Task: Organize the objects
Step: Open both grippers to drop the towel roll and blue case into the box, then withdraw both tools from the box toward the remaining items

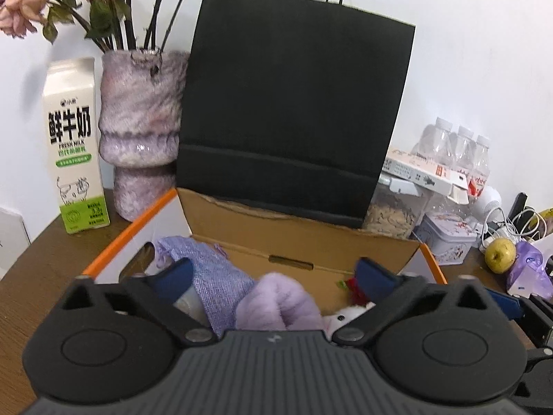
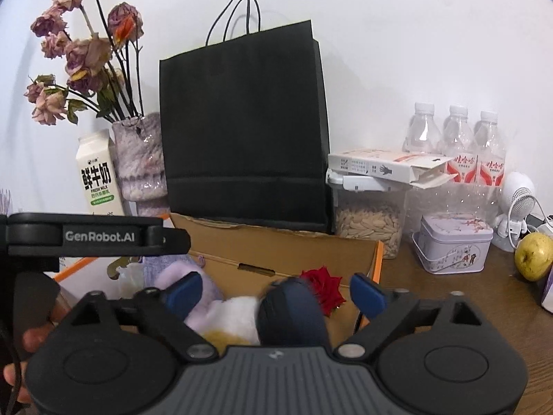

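An open cardboard box (image 1: pixel 311 238) with orange edges sits in front of me on the brown table. Inside lie a lilac knitted cloth (image 1: pixel 214 276), a purple plush piece (image 1: pixel 280 304), a white plush toy (image 1: pixel 342 320) and a red rose (image 2: pixel 325 285). My left gripper (image 1: pixel 274 269) hangs open over the box's left half, its blue pads clear of the cloth and plush. My right gripper (image 2: pixel 276 288) is open over the right half. A rounded dark blue item (image 2: pixel 290 311) lies between its pads, touching neither.
A black paper bag (image 1: pixel 293 103) stands right behind the box. A purple vase (image 1: pixel 141 131) of dried flowers and a milk carton (image 1: pixel 76 145) are at the left. At the right are water bottles (image 2: pixel 456 138), a seed jar (image 2: pixel 369 221), a tin (image 2: pixel 452 245) and an apple (image 2: pixel 532 256).
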The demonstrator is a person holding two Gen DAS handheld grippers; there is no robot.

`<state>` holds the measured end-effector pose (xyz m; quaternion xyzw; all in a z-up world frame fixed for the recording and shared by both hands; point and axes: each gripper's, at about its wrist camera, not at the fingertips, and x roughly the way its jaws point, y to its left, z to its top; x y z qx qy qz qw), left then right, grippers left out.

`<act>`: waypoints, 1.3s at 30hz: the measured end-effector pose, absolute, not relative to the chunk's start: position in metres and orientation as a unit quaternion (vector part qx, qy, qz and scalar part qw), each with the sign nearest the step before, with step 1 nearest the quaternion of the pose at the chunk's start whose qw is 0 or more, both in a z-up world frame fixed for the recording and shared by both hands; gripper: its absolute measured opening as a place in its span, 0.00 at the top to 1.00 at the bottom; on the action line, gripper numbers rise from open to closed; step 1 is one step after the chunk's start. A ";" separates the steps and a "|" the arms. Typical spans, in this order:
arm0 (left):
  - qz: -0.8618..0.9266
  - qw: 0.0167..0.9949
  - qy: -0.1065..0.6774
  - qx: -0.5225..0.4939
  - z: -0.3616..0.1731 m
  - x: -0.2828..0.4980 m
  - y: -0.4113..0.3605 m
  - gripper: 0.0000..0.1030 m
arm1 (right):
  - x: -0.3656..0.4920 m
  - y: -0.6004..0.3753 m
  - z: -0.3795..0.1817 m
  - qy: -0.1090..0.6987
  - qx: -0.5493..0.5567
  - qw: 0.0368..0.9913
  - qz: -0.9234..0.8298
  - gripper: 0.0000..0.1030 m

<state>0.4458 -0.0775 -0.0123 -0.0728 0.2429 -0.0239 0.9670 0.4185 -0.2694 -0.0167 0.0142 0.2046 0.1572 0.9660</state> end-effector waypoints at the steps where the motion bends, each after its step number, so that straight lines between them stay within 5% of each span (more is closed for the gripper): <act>1: -0.025 0.967 0.242 -0.074 -0.012 0.446 -0.077 0.00 | 0.418 -0.269 -0.017 0.206 0.014 0.966 0.157 0.06; 39: -0.040 0.969 0.230 -0.080 0.001 0.372 -0.066 0.00 | 0.345 -0.281 0.008 0.198 -0.008 0.969 0.149 0.00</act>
